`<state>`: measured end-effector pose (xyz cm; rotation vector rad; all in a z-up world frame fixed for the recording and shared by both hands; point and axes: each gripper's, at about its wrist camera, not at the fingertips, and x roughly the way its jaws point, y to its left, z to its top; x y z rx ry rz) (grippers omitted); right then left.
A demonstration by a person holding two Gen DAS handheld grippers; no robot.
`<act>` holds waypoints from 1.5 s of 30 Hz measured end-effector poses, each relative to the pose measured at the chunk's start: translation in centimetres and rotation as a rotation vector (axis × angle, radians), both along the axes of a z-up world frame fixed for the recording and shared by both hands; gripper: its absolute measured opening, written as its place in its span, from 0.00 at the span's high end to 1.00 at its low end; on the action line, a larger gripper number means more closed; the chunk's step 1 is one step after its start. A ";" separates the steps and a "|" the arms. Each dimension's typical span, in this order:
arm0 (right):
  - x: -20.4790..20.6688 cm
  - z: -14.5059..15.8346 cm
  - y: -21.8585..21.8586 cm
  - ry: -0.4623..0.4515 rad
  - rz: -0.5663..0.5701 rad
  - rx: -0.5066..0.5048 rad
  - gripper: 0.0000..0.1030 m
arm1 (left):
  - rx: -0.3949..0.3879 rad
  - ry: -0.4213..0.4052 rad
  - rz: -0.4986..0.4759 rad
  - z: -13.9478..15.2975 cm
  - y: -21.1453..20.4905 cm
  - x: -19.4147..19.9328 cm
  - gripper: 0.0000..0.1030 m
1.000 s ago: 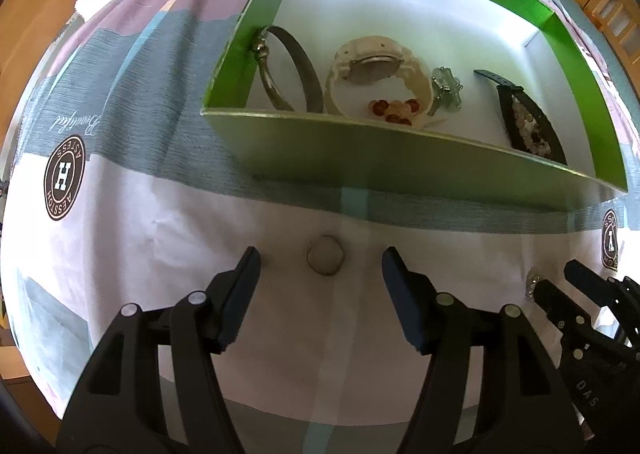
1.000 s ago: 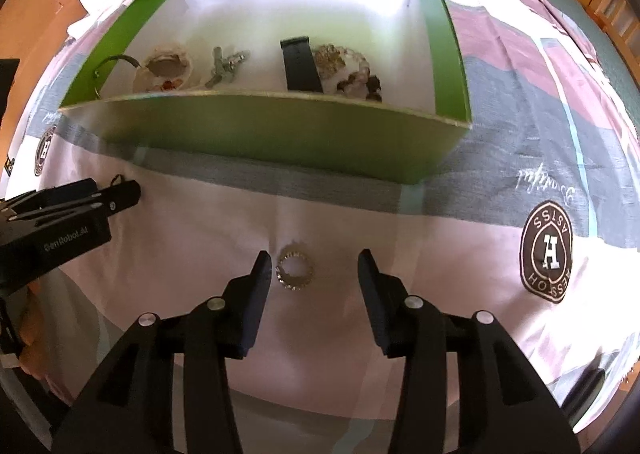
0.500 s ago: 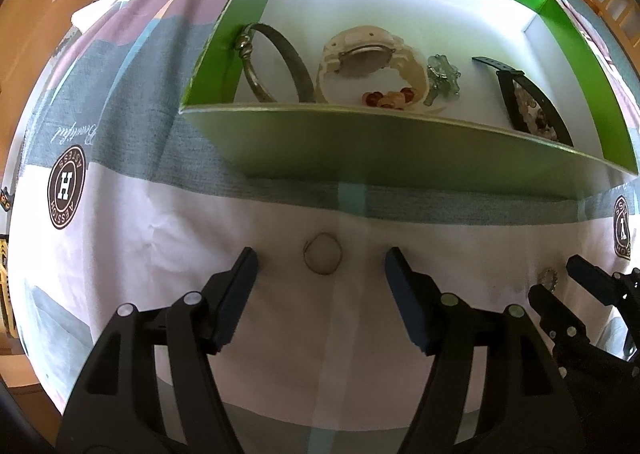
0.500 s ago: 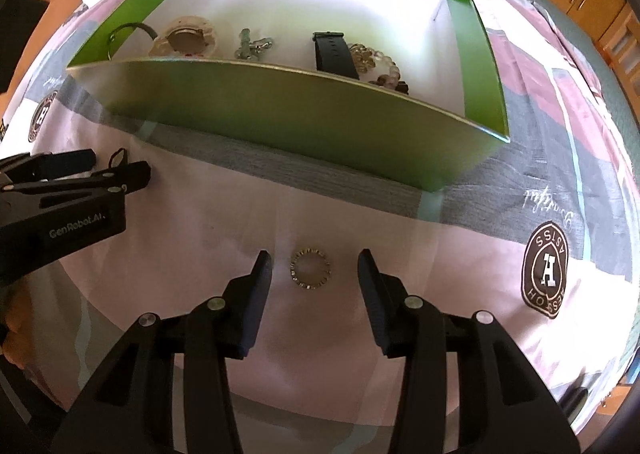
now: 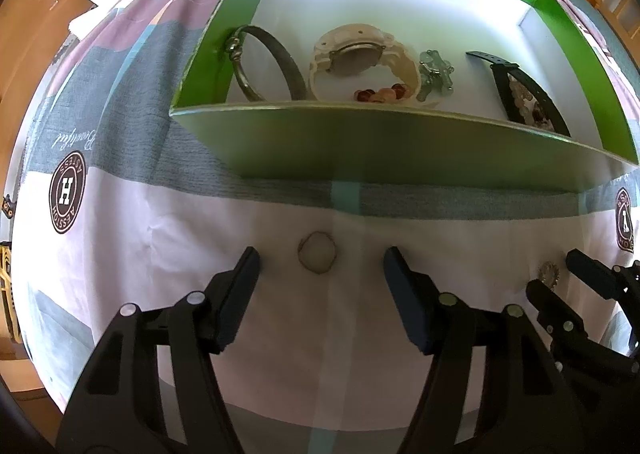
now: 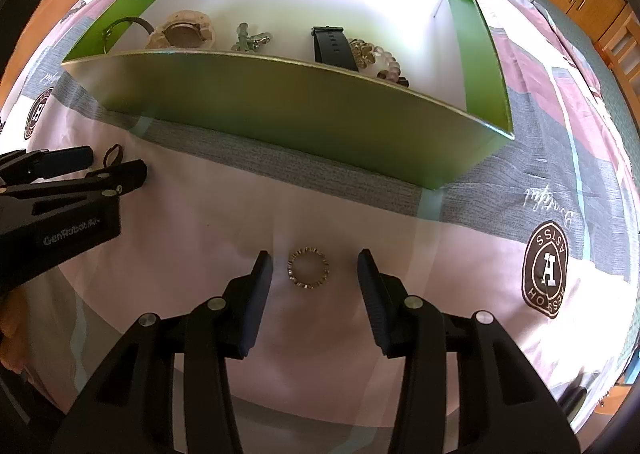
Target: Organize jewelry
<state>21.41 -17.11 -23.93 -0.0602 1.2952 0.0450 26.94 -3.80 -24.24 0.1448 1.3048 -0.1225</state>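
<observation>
Now left tongs point(image 5: 320, 256) spread around thin ring point(image 5: 317, 258), right tongs point(image 6: 315, 268) spread around studded ring point(image 6: 309, 268), green box point(image 6: 280, 101) behind.

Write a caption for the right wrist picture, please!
Open right gripper straddles a studded ring on the bedsheet, before the green box.

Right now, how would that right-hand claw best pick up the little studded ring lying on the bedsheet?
The studded ring lies flat on the bedsheet, already centred between the open right gripper fingers. Probably best to come straight down from above and close on opposite outer edges of the band, pressing slightly into the soft sheet, since it stands too low to grip from the side.
</observation>
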 end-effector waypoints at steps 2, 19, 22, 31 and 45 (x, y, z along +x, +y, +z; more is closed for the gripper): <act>-0.1 0.0 -0.2 0.002 -0.005 0.005 0.57 | -0.040 0.009 -0.002 0.3 0.2 -0.1 0.53; -0.1 -0.2 -1.6 0.001 -0.006 -0.007 0.57 | -0.073 0.040 -0.016 -0.2 0.4 0.3 0.45; 0.1 -0.3 -0.8 -0.003 -0.003 -0.015 0.57 | -0.058 0.036 -0.026 -0.3 0.1 0.2 0.45; 0.1 -0.4 -0.9 0.000 -0.009 -0.007 0.57 | -0.094 0.049 0.007 0.8 1.0 0.5 0.46; 0.6 0.0 -0.9 0.001 -0.009 -0.004 0.57 | -0.168 0.084 -0.058 0.4 -0.4 0.1 0.55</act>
